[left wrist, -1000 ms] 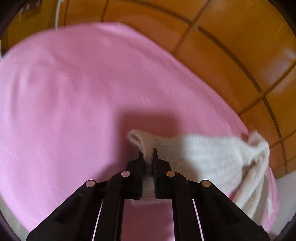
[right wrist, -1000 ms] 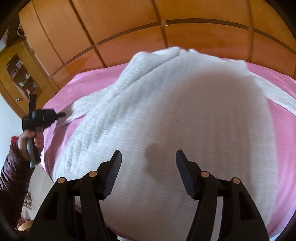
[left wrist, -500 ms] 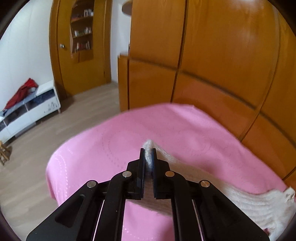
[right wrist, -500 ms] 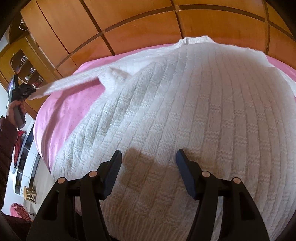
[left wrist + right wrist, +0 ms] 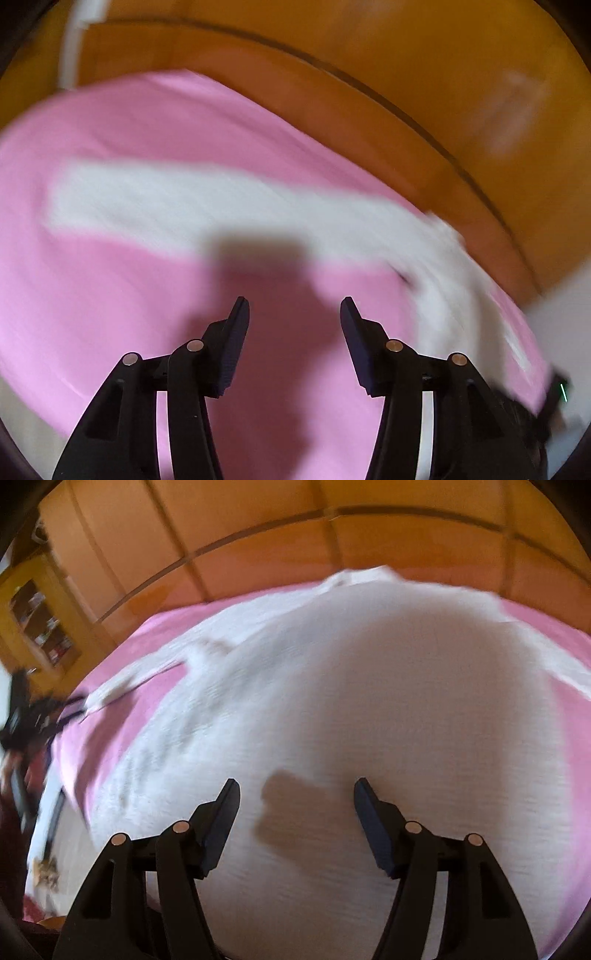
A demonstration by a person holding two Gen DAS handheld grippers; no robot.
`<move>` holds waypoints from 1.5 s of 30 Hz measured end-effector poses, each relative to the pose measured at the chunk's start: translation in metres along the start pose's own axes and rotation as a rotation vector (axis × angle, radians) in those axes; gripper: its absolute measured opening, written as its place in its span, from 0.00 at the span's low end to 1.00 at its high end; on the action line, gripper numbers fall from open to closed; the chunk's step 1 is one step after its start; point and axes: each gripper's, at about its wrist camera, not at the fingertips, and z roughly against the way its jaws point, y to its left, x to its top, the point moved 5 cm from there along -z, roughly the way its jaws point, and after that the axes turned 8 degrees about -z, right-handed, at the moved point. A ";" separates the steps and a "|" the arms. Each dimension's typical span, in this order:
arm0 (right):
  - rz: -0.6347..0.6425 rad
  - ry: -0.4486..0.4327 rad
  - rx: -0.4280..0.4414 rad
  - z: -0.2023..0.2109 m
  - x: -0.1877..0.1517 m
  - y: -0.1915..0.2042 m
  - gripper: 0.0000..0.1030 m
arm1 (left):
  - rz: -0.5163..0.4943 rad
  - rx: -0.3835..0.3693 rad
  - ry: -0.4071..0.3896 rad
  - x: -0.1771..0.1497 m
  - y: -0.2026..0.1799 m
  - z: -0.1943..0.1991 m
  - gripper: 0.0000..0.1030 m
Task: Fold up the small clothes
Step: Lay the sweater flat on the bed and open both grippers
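On the pink bed [image 5: 554, 746], the white knit sweater [image 5: 351, 720] lies spread with its sleeve [image 5: 177, 201] out, both the left gripper [image 5: 294, 310] and right gripper [image 5: 295, 792] gaping empty; next, I judge, comes regrasping the sleeve to fold inward.

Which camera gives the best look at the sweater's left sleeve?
The left wrist view. The sleeve lies stretched across the pink bedspread ahead of the open left gripper, seen nearly whole, though blurred. The right wrist view shows it only as a thin strip at the far left, beside the sweater body.
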 end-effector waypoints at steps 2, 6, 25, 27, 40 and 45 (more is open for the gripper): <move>-0.055 -0.034 -0.066 0.023 0.002 -0.035 0.62 | -0.031 -0.127 0.057 -0.034 -0.032 -0.004 0.49; -0.165 -0.067 -0.217 0.067 -0.009 -0.110 0.64 | -0.063 -0.262 0.155 -0.086 -0.069 -0.007 0.49; -0.187 -0.184 0.078 0.191 -0.021 -0.111 0.05 | -0.032 -0.453 0.096 -0.099 -0.116 0.044 0.04; -0.170 -0.185 0.044 0.200 -0.026 -0.116 0.05 | -0.058 -0.425 0.134 -0.114 -0.119 0.041 0.04; -0.247 0.098 -0.090 0.117 -0.093 -0.167 0.12 | -0.149 -0.070 0.261 -0.134 -0.078 0.014 0.12; -0.470 -0.070 -0.084 0.140 -0.058 -0.225 0.47 | -0.158 -0.073 0.091 -0.085 -0.101 0.019 0.53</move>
